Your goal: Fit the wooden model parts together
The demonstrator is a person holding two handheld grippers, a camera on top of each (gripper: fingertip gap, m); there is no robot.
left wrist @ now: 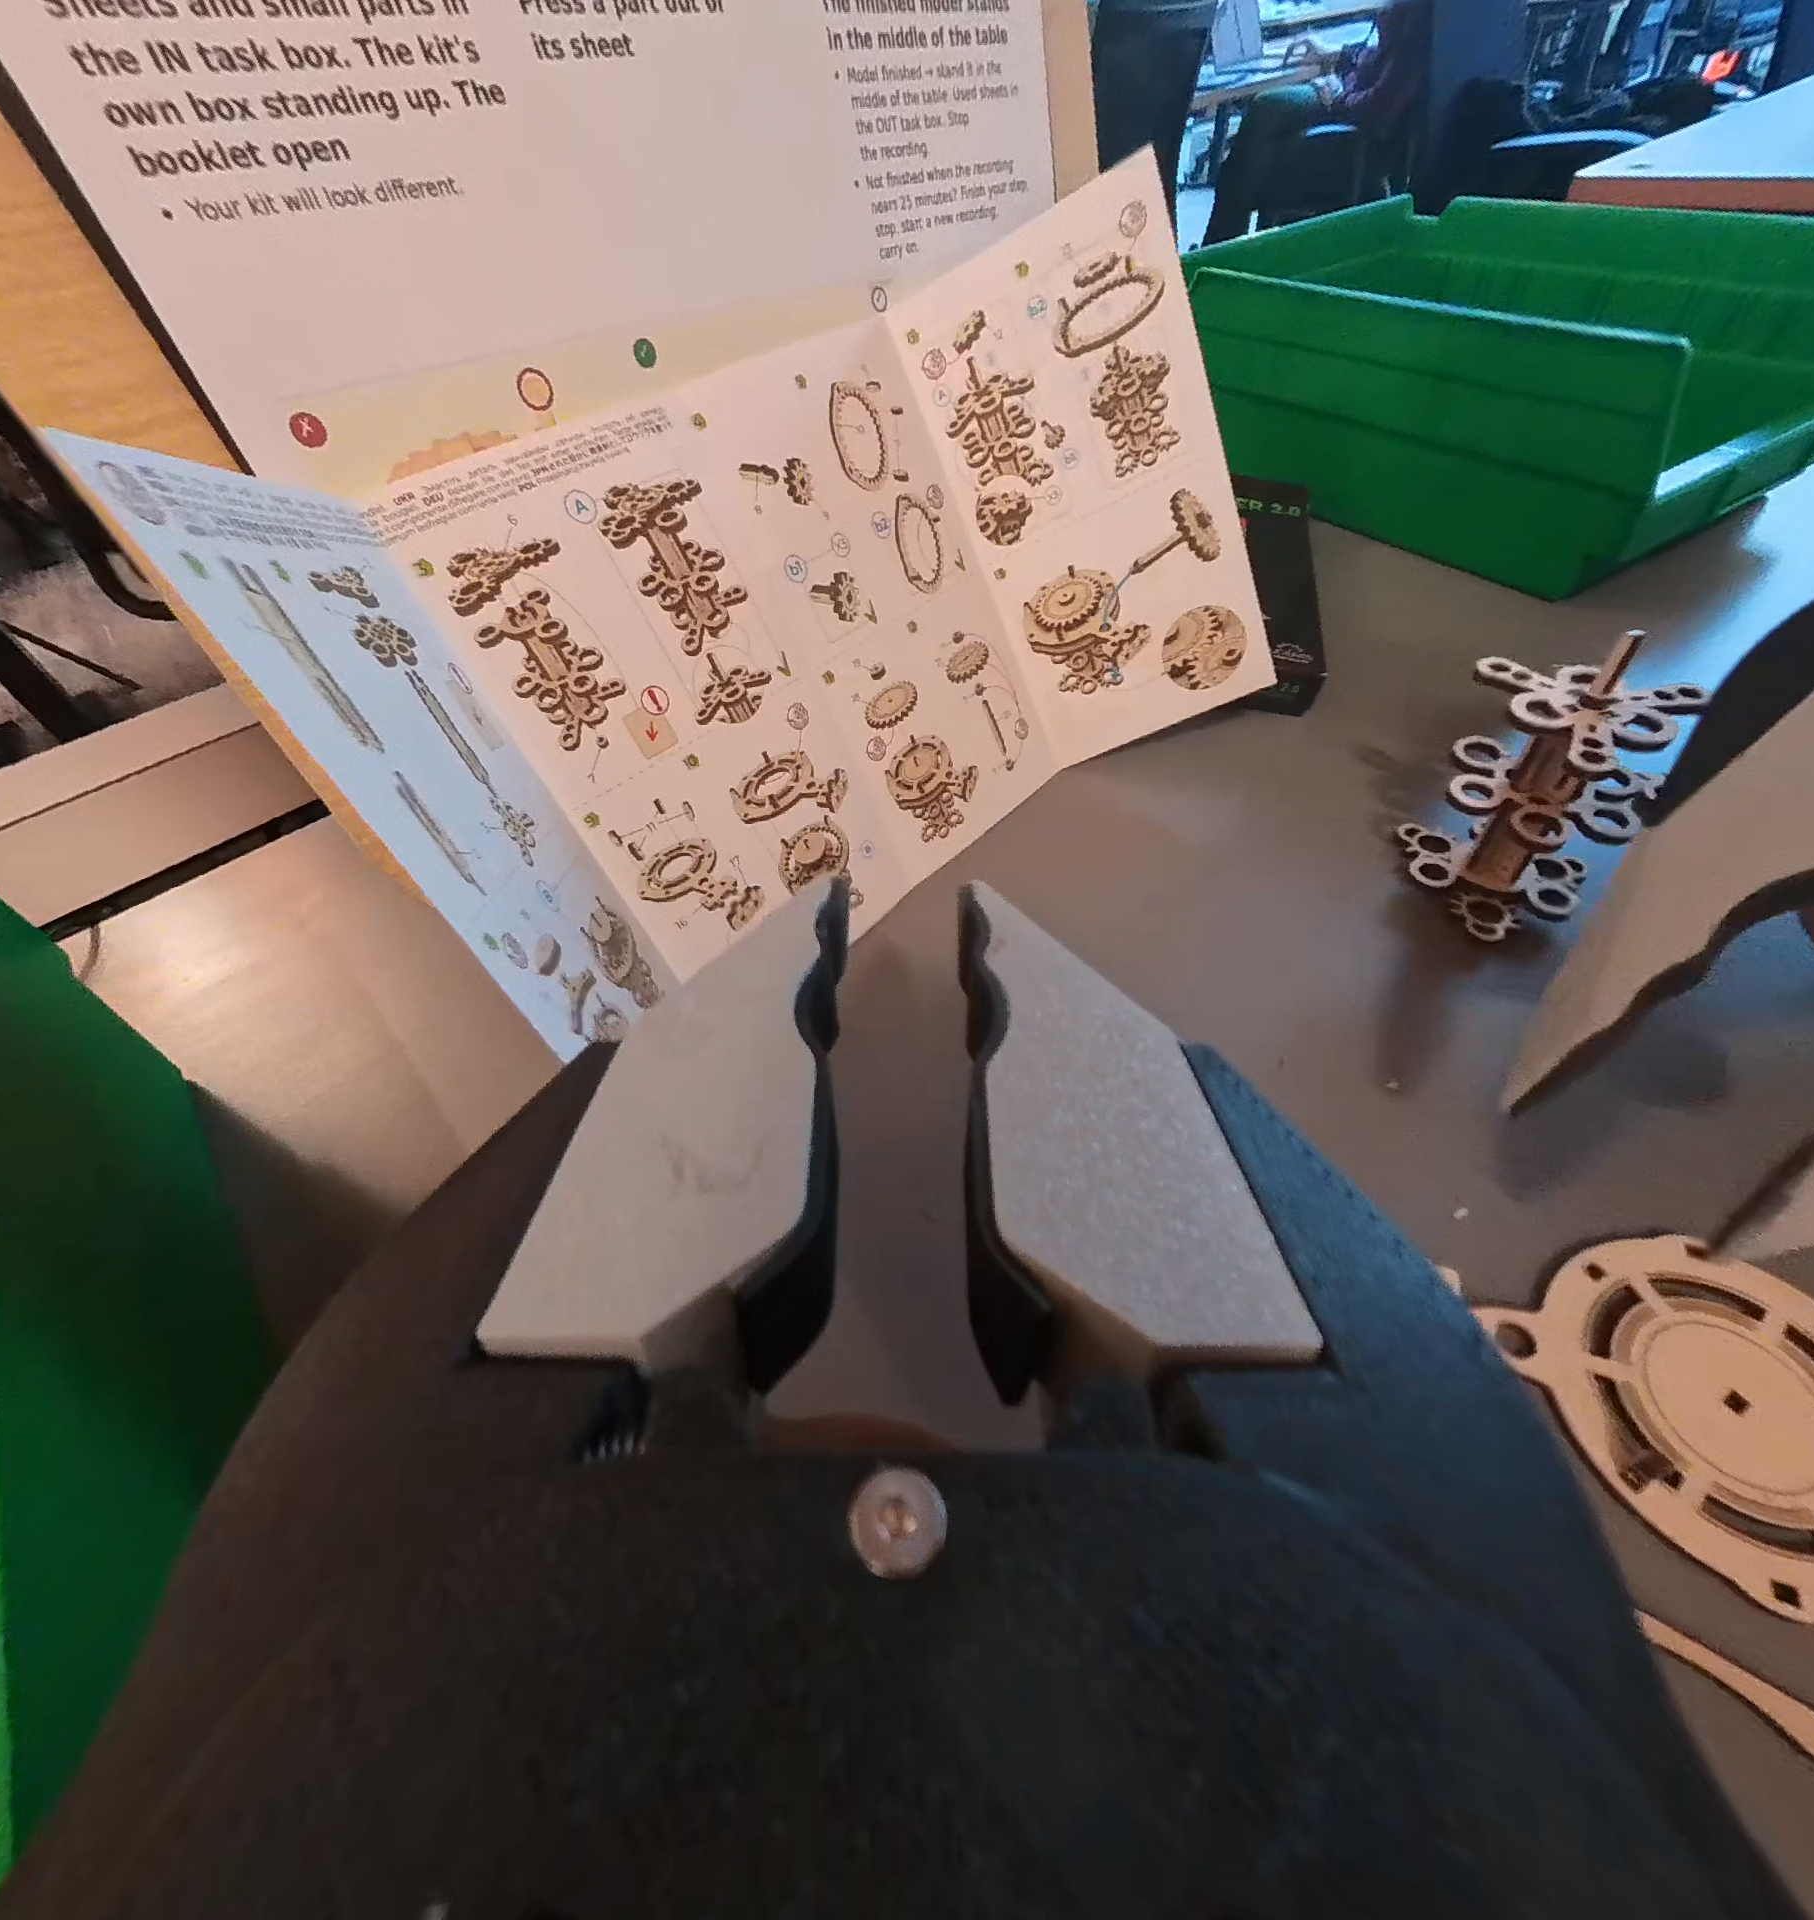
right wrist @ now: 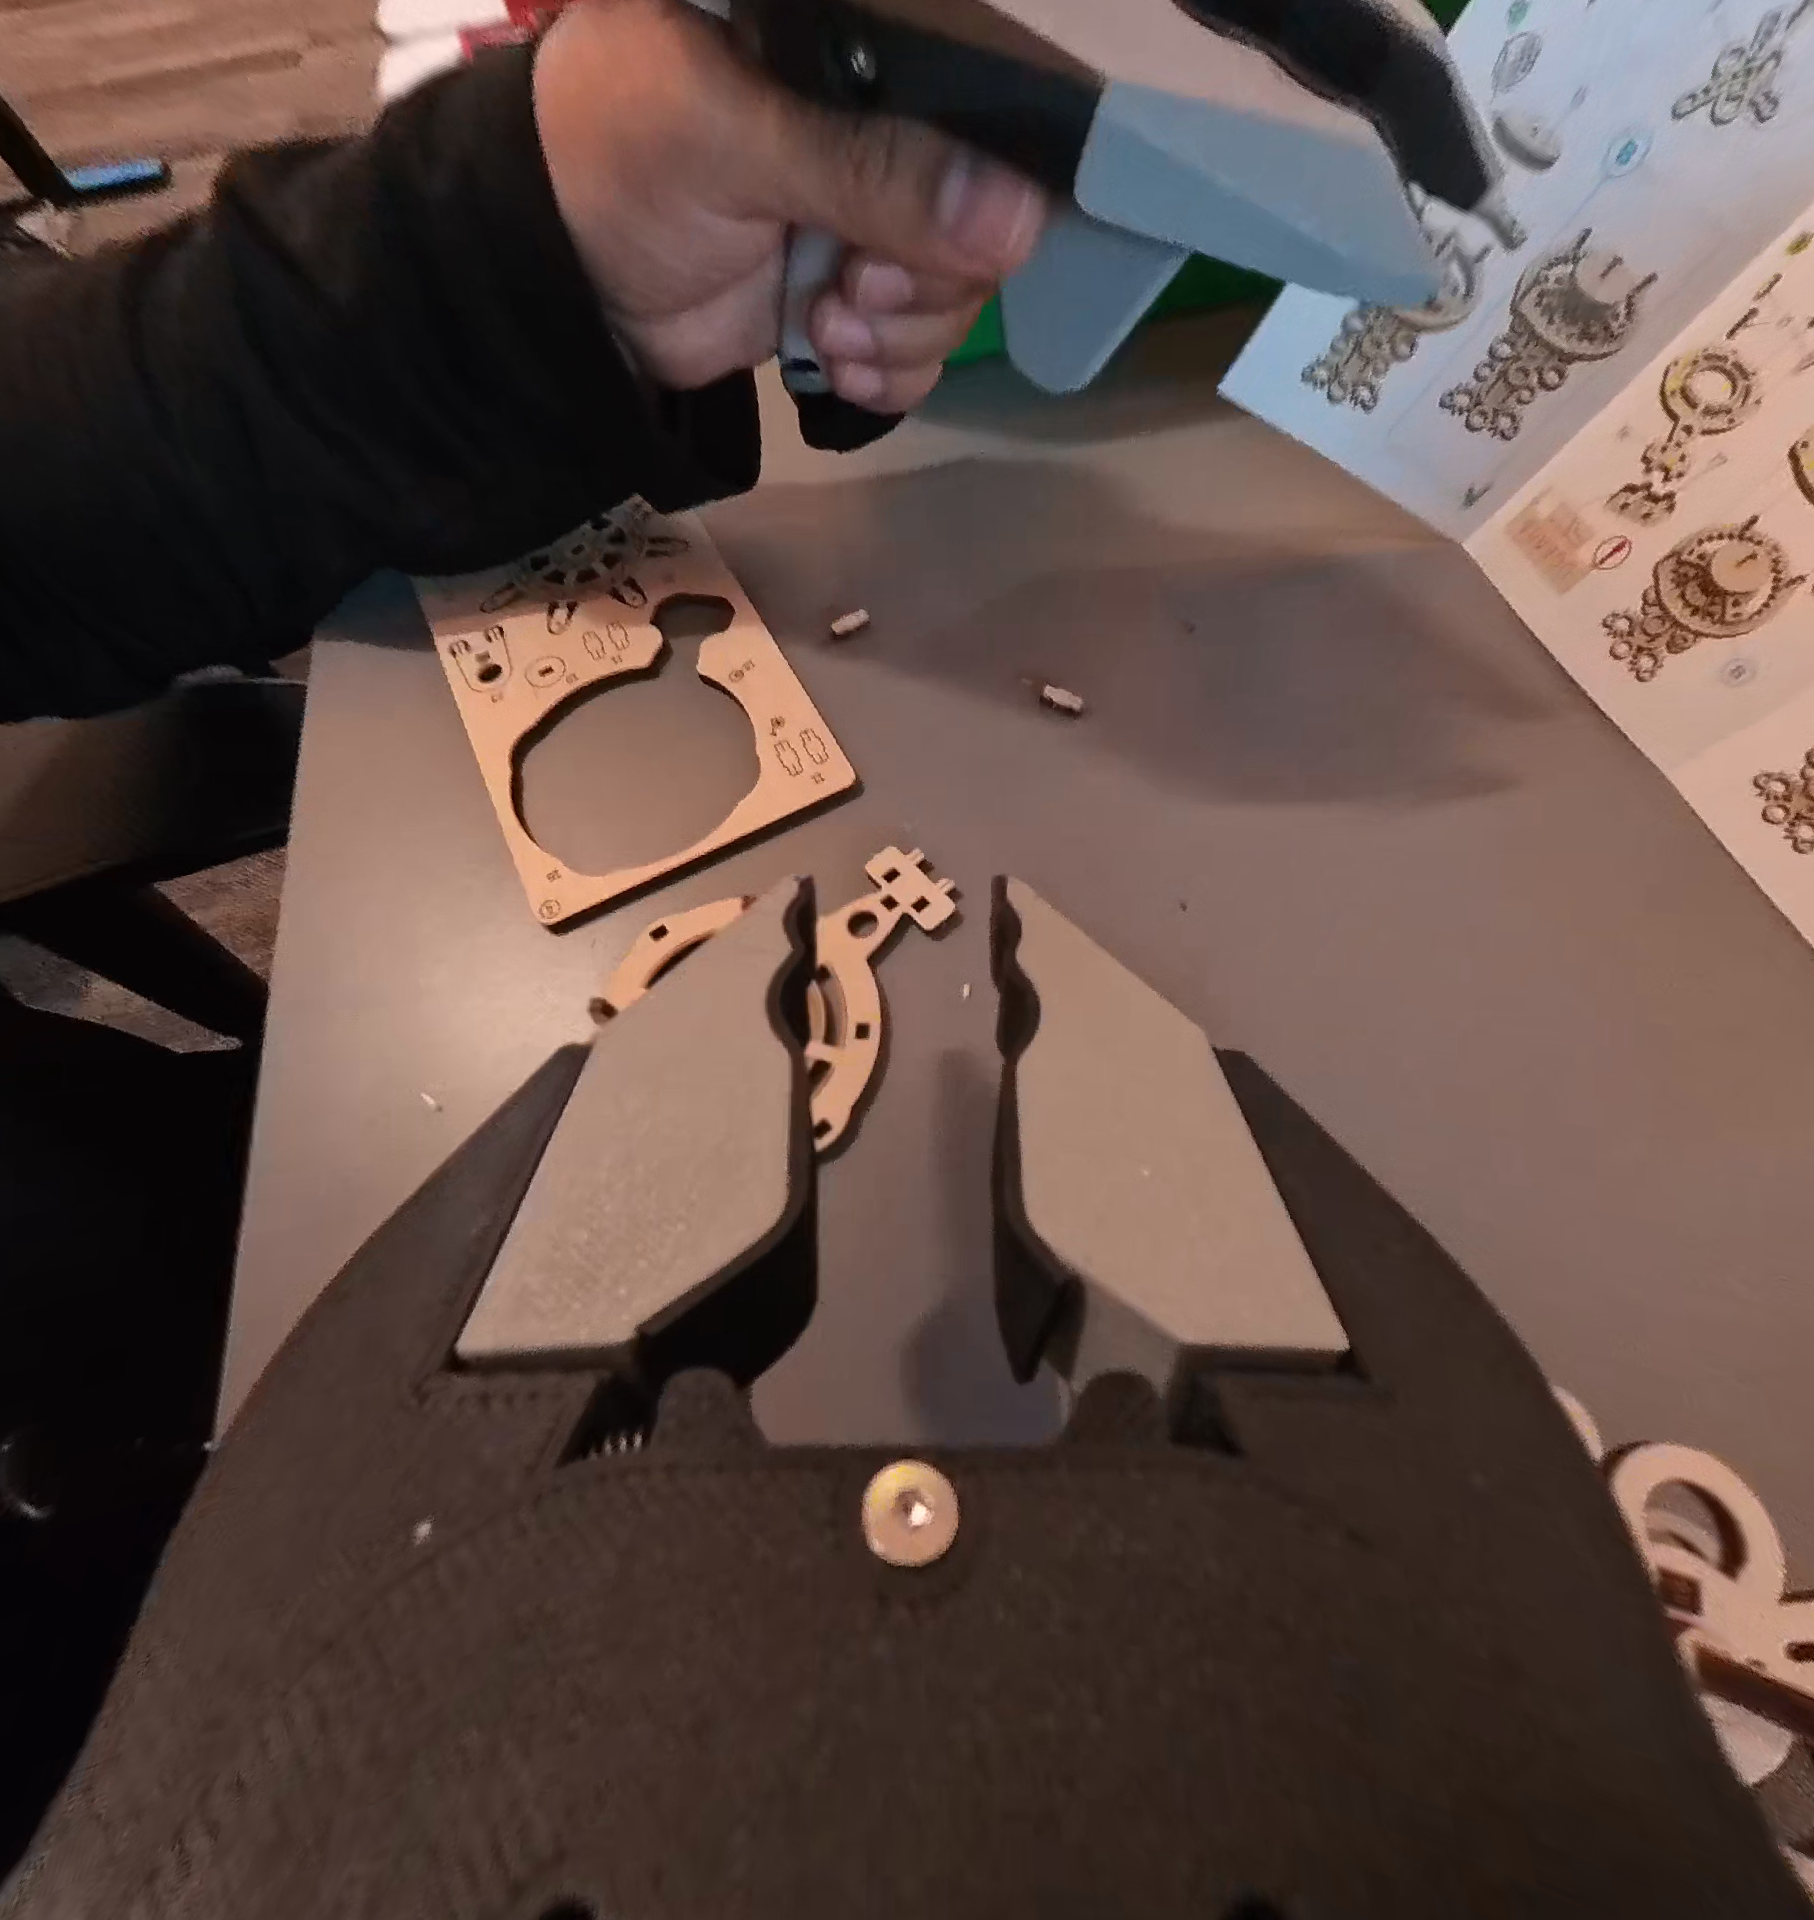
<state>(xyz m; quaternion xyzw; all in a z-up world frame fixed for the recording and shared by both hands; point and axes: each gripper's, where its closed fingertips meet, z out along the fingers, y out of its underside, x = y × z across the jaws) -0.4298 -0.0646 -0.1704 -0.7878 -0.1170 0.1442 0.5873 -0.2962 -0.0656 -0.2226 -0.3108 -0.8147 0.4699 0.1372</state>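
Observation:
My left gripper (left wrist: pixel 901 902) is open and empty, held above the grey table in front of the folded instruction booklet (left wrist: pixel 778 582). A wooden tower of ringed discs on a shaft (left wrist: pixel 1537 790) stands to its right. A round wooden ring part (left wrist: pixel 1713 1423) lies flat at lower right. My right gripper (right wrist: pixel 901 896) is open and empty, low over a flat curved wooden ring piece with a notched tab (right wrist: pixel 851 997). A punched-out wooden sheet (right wrist: pixel 633 748) lies beyond it. Two small wooden pegs (right wrist: pixel 1057 694) lie on the table. The left gripper shows in the right wrist view (right wrist: pixel 1246 208), held by a hand.
Green plastic bins stand at the back right (left wrist: pixel 1505 395) and at the left edge (left wrist: pixel 72 1195). A white instruction board (left wrist: pixel 529 208) leans behind the booklet. A small dark box (left wrist: pixel 1282 582) stands behind the booklet's right end. A dark sleeve (right wrist: pixel 259 395) reaches over the table's left side.

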